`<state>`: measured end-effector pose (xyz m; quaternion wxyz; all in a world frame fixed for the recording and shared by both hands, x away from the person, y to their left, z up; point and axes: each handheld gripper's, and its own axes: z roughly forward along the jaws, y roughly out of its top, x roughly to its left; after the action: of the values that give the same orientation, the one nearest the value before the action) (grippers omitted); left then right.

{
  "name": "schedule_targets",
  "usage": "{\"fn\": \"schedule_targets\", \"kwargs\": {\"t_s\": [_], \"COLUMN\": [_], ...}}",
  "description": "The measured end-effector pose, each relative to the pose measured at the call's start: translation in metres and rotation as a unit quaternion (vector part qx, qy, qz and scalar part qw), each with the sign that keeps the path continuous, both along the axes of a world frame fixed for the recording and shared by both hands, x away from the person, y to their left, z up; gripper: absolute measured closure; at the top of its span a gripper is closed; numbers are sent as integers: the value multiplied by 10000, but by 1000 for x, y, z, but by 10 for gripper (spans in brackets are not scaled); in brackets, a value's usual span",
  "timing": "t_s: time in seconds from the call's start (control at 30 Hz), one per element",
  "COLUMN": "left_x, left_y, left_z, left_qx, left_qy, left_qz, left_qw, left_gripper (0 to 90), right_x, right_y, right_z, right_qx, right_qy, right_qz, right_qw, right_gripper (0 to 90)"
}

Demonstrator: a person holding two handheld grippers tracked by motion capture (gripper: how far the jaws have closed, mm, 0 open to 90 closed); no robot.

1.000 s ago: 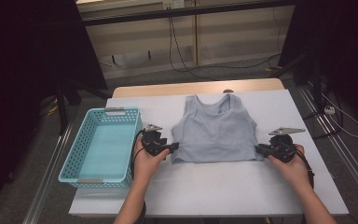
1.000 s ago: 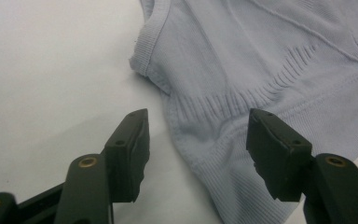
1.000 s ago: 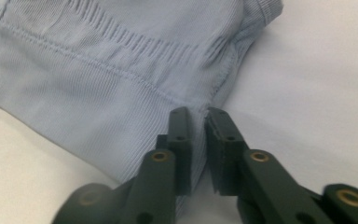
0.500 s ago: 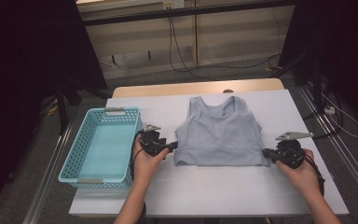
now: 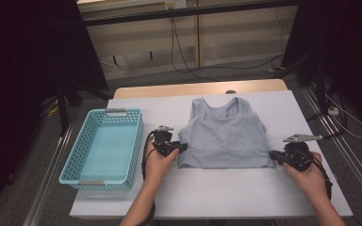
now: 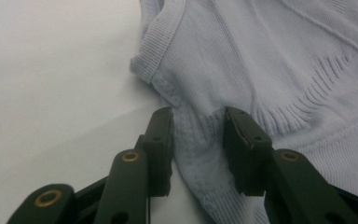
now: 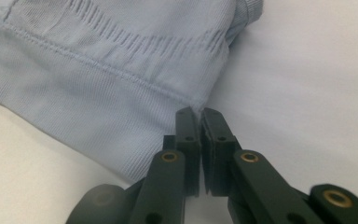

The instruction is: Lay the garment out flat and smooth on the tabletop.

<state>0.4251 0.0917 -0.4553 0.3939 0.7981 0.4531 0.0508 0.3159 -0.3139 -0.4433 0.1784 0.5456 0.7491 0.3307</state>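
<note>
At the middle of the white counter (image 5: 226, 188) we see a pale blue tank top (image 5: 226, 136) lying flat, its neck toward twelve o'clock and its ribbed hem toward six. At the top's nine o'clock corner we find the left gripper (image 5: 183, 147); in the left gripper view (image 6: 198, 135) its jaws straddle a fold of the hem's side edge and have just been closing on it, yet a gap shows on either side of the cloth, so they are not yet pressing it. At the top's three o'clock corner sits the right gripper (image 5: 272, 154); in the right gripper view (image 7: 200, 122) its jaws are clenched together with a sliver of the hem's corner pinched at their tips. A hand (image 5: 159, 162) holds the left gripper and another hand (image 5: 311, 176) holds the right, both coming in from six o'clock. Out at nine o'clock from the top, well apart from it, a turquoise basket (image 5: 70, 162) stands on the counter.
</note>
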Motion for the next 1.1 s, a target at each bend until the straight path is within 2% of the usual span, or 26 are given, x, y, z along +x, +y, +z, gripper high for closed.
{"fn": "schedule_targets", "kwargs": {"t_s": [0.1, 0.23, 0.4, 0.53, 0.7, 0.8, 0.87, 1.0, 1.1], "left_x": [1, 3, 5, 4, -1, -3, -3, -3, 0], "left_y": [-3, -4, -5, -2, 5, 12, 18, 19, 18], "left_z": [-1, -1, -1, 2, 13, 19, 21, 21, 17], "left_qx": [56, -7, -116, -166, -304, -295, -314, -232, -232], "left_qy": [-33, 26, 214, 364, 254, 177, 201, 115, 144], "left_qz": [-2, -52, -46, 4, 33, 109, 164, 234, 228], "left_qw": [10000, 10000, 9997, 9992, 9992, 9993, 9992, 9994, 9994], "left_gripper": [692, 731, 842, 860, 865, 869, 871, 872, 871], "right_x": [-1, -4, -3, -3, -5, -7, -7, -5, -2], "right_y": [-1, -1, -1, -3, -5, -6, -6, 0, 1], "right_z": [-1, -1, -1, 0, 2, 6, 7, 7, 6], "right_qx": [-10, 13, 41, 72, 136, 246, 284, 234, 204], "right_qy": [-19, -53, -72, -65, -84, -114, -129, -136, -156], "right_qz": [-14, -17, -22, -13, 4, 13, 66, 165, 114], "right_qw": [10000, 10000, 10000, 10000, 9999, 9996, 9995, 9995, 9996], "right_gripper": [872, 872, 871, 871, 872, 871, 869, 867, 867]}}
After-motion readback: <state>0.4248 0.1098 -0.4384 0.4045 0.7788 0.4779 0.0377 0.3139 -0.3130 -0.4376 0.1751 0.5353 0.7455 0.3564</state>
